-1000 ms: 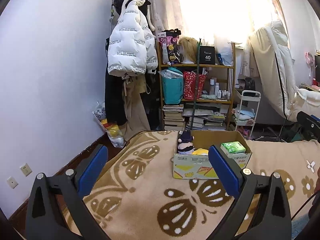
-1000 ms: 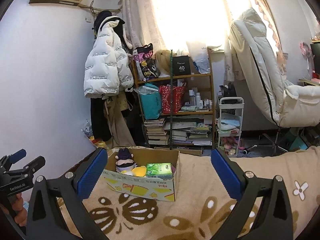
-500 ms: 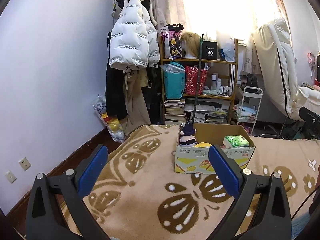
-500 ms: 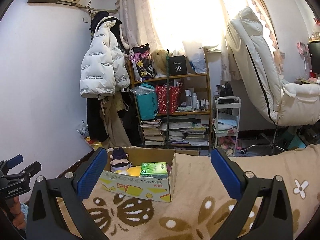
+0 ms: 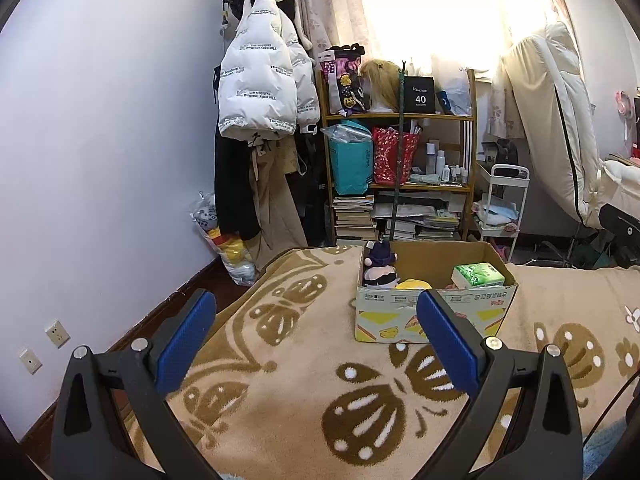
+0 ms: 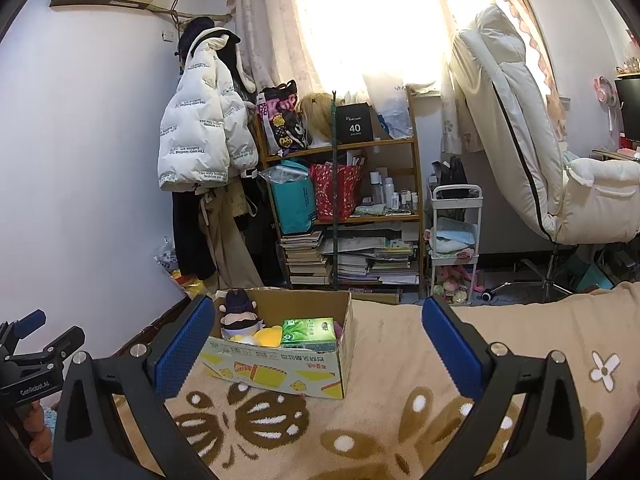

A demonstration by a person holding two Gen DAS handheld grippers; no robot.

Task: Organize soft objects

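Observation:
A cardboard box (image 5: pixel 434 314) (image 6: pixel 280 368) stands on the tan patterned blanket (image 5: pixel 280 392) (image 6: pixel 400 412). Inside it sit a dark-haired plush doll (image 5: pixel 380 266) (image 6: pixel 238 314), a yellow soft toy (image 5: pixel 412 283) (image 6: pixel 266 336) and a green tissue pack (image 5: pixel 478 274) (image 6: pixel 308 330). My left gripper (image 5: pixel 316 344) hovers open in front of the box, well short of it, with nothing between its blue pads. My right gripper (image 6: pixel 318 348) is also open and empty, held back from the box. The left gripper's body (image 6: pixel 28 364) shows at the lower left of the right wrist view.
Beyond the bed stand a wooden shelf (image 5: pixel 400 184) (image 6: pixel 344 216) full of books and bags, a hanging white puffer jacket (image 5: pixel 264 80) (image 6: pixel 204 120), a small white cart (image 5: pixel 500 208) (image 6: pixel 454 248) and a cream reclining chair (image 6: pixel 528 152). The wall (image 5: pixel 100 160) bounds the bed's left side.
Both grippers have drawn back and tilted up a little, so the box sits lower and slightly farther in each view. Both stay open and empty.

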